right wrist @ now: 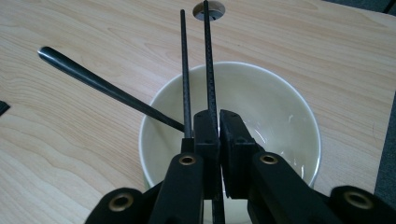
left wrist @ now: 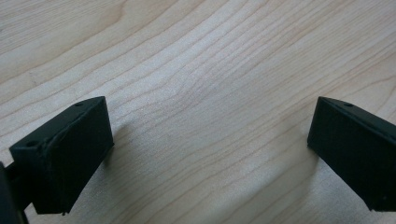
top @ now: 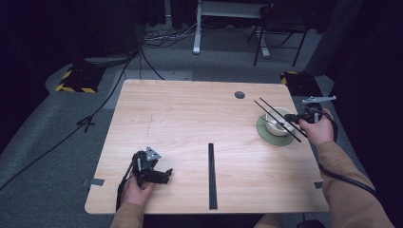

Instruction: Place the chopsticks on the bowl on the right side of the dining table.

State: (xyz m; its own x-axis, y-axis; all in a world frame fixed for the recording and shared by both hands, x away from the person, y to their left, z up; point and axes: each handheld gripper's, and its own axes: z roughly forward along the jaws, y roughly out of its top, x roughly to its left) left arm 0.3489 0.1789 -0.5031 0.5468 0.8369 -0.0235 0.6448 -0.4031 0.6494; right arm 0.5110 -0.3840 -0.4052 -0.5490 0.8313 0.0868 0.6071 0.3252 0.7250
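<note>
Right gripper view: jaws pinch chopsticks (right wrist: 205, 70) above bowl (right wrist: 275, 102), spoon (right wrist: 102, 86) seemingly inside; left jaws spread.

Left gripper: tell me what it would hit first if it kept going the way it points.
Probably the bare wooden table: the left gripper points its open jaws down at the tabletop, with nothing between them.

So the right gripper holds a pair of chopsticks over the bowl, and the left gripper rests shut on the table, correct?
Not quite. The left gripper is open: the left gripper view shows its fingers wide apart over bare table. The rest holds: the right gripper holds the chopsticks over the bowl.
</note>
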